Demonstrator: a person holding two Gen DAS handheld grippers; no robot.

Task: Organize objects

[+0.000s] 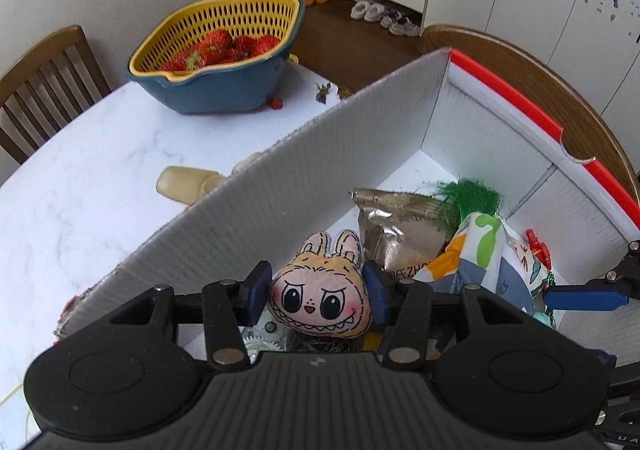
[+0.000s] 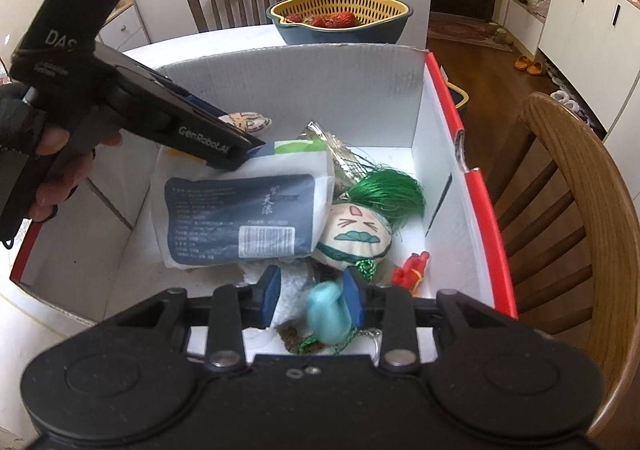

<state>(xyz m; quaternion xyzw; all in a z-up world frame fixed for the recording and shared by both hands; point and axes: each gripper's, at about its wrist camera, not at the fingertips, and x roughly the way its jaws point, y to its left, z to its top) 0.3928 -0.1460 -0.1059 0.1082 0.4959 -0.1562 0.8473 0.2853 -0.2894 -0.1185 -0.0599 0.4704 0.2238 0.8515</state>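
A white corrugated box (image 1: pixel 320 185) (image 2: pixel 304 89) with a red outside stands on the table. My left gripper (image 1: pixel 320 290) (image 2: pixel 240 129) reaches into it, shut on a bunny-face plush (image 1: pixel 320 302) (image 2: pixel 250 121). My right gripper (image 2: pixel 313 298) hovers over the box's near end. A blurred teal charm (image 2: pixel 326 314) sits between its fingers against the right pad, with a gap to the left pad. One of the right fingers (image 1: pixel 584 298) shows at the edge of the left wrist view. Inside lie a tissue pack (image 2: pixel 240 217), a silver foil packet (image 1: pixel 400 226), a green-haired doll (image 2: pixel 356 234) and a small red toy (image 2: pixel 412 270).
A yellow strainer of strawberries in a blue bowl (image 1: pixel 216 45) (image 2: pixel 340 15) stands farther back on the white marble table (image 1: pixel 100 169). A beige bottle (image 1: pixel 188 185) lies beside the box's outer wall. Wooden chairs (image 1: pixel 44 77) (image 2: pixel 560 209) flank the table. A gloved hand (image 2: pixel 48 153) holds the left gripper.
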